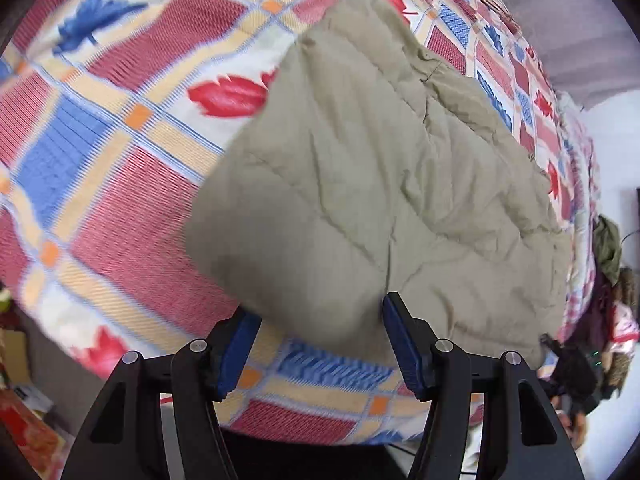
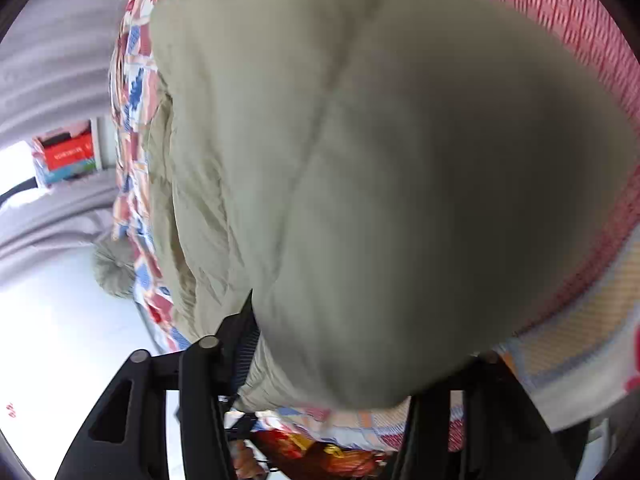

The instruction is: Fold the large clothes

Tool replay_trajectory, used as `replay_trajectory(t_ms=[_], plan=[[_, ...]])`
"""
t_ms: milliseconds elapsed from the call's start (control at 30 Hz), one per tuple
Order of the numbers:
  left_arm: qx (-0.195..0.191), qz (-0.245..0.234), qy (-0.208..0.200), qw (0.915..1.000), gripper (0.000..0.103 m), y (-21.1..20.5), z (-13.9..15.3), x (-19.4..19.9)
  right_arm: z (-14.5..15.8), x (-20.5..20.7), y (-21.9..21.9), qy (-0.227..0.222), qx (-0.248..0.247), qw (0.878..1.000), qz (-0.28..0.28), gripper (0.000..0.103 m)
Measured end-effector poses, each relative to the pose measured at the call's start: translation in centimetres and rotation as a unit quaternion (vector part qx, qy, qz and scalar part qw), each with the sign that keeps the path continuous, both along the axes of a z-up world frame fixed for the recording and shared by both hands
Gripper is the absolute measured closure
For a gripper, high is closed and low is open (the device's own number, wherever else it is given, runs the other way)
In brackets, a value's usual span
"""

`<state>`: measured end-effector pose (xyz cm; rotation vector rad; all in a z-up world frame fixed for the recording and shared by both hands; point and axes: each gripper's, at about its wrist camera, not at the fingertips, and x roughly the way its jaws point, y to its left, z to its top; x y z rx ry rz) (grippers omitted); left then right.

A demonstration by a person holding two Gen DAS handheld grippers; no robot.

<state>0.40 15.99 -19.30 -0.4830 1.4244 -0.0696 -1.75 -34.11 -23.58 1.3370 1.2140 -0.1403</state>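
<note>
The quilted khaki jacket (image 1: 380, 184) lies spread on the bed, its near corner bulging between the fingers of my left claw (image 1: 316, 344). The blue pads (image 1: 404, 348) stand well apart; whether either one touches the fabric cannot be confirmed. In the right wrist view the jacket (image 2: 360, 180) fills most of the field and is blurred near the lens. It sits between the fingers of my right claw (image 2: 352, 364), with one pad (image 2: 246, 344) against its edge and the other finger hidden behind the cloth, so I cannot tell the grip state. The long axis runs away from both claws toward the far bed edge. The patterned bedspread (image 1: 120, 140) covers the bed, bordered by a grey curtain (image 2: 48, 60).
</note>
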Motion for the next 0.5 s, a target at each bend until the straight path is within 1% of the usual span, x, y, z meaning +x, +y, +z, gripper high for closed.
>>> replay_trajectory(t_ms=[67, 133, 233, 267, 300, 333, 367, 400, 500], plan=[[0.036, -0.009, -0.018, 0.9991, 0.040, 0.6, 2.2, -0.3, 1.7, 0.1, 0.2, 0.008, -0.026, 0.999, 0.025, 0.041], [0.060, -0.015, -0.038, 0.9974, 0.040, 1.1, 4.3, -0.1, 3.6, 0.5, 0.4, 0.013, -0.054, 0.997, 0.051, 0.041], [0.064, -0.029, -0.066, 0.9954, 0.040, 1.3, 6.7, 1.2, 6.5, 0.8, 0.8, 0.008, -0.091, 0.993, 0.077, 0.041], [0.059, -0.035, -0.076, 0.9947, 0.050, 1.0, 7.3, 1.8, 7.6, 1.0, 0.8, 0.000, -0.105, 0.991, 0.083, 0.041], [0.054, -0.041, -0.081, 0.9944, 0.063, 0.3, 7.8, 3.0, 8.6, 0.5, 1.1, -0.008, -0.116, 0.989, 0.087, 0.045], [0.044, -0.051, -0.086, 0.9941, 0.065, -0.6, 8.1, 4.1, 9.2, 0.3, 1.4, -0.020, -0.129, 0.987, 0.091, 0.052], [0.033, -0.058, -0.093, 0.9934, 0.065, -1.6, 8.5, 5.5, 10.2, 1.0, 1.6, -0.031, -0.143, 0.984, 0.101, 0.067], [0.025, -0.069, -0.103, 0.9920, 0.065, -2.9, 8.7, 6.6, 10.9, -1.4, 1.3, -0.037, -0.154, 0.981, 0.109, 0.073], [-0.004, -0.113, -0.129, 0.9851, 0.065, -7.3, 8.6, 9.4, 12.2, 2.2, 2.7, -0.056, -0.199, 0.968, 0.141, 0.074]])
